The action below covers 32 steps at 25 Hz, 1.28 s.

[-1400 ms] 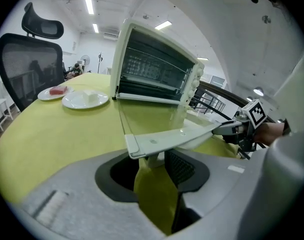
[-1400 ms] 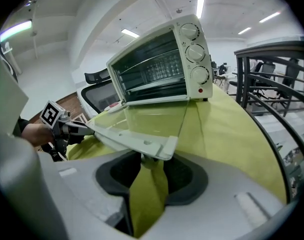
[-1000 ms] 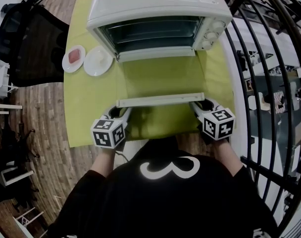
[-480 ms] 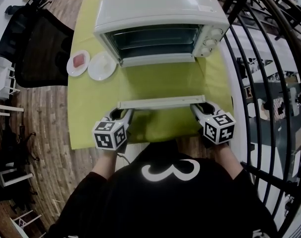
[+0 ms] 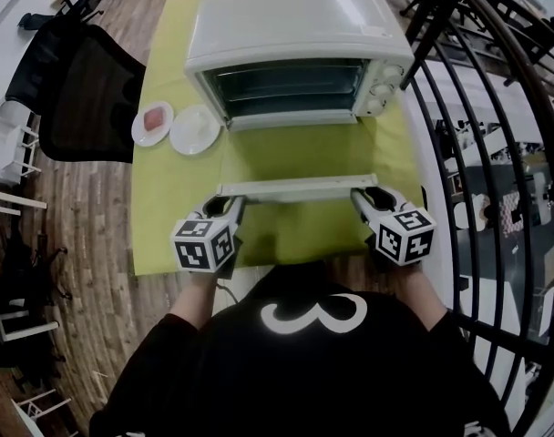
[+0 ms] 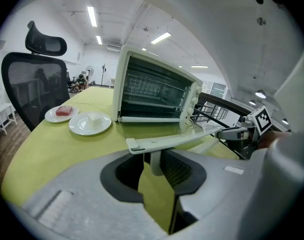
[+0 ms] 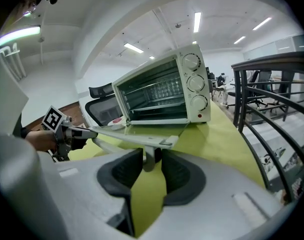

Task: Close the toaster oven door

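— where's the door (image 5: 295,157)?
— ahead of both jaws, hanging open and nearly flat off the toaster oven (image 5: 295,25). its pane is clear glass, so the green cloth (image 5: 177,217) shows through.
— and your grip?
— my left gripper (image 5: 231,206) has just been closing and now pinches a white post (image 6: 154,165) under the handle (image 5: 297,188). my right gripper (image 5: 362,197) is clenched on the other post. the smooth bar lies across the jaw tops. one grip per end, i judge, so the door rises level rather than twisting.

Lowered door (image 5: 295,188) bars the oven mouth (image 5: 286,89) — plates (image 5: 195,130) left, railing (image 7: 277,61) close right.
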### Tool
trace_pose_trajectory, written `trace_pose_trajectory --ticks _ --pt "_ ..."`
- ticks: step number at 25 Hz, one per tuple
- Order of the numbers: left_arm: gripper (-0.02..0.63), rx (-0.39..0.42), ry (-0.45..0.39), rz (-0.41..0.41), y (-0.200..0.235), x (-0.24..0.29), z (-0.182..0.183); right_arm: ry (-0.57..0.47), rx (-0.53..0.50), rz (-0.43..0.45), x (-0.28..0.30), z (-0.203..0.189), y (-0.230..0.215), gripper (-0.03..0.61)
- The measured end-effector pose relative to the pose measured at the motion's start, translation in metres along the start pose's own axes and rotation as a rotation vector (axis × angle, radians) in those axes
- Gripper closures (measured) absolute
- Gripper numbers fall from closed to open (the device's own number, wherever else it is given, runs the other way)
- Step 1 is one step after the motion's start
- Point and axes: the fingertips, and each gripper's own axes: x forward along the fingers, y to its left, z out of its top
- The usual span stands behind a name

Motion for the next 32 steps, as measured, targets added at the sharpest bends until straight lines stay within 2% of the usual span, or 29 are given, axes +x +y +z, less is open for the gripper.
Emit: trace_pose_trajectory --ticks 17,26,32 --pt "0.505 -0.007 -0.086 -0.008 -0.006 -0.019 0.055 -0.095 0.013 0.031 -0.017 0.055 0.005 0.462" --pt "0.499 0.011 -0.139 -0.037 -0.008 -0.025 0.082 -0.143 0.025 0.043 -0.023 0.082 0.008 0.462" --pt "0.495 -0.029 -0.168 -0.083 -0.006 -0.024 0.101 -0.179 0.064 0.067 -0.023 0.101 0.006 0.460"
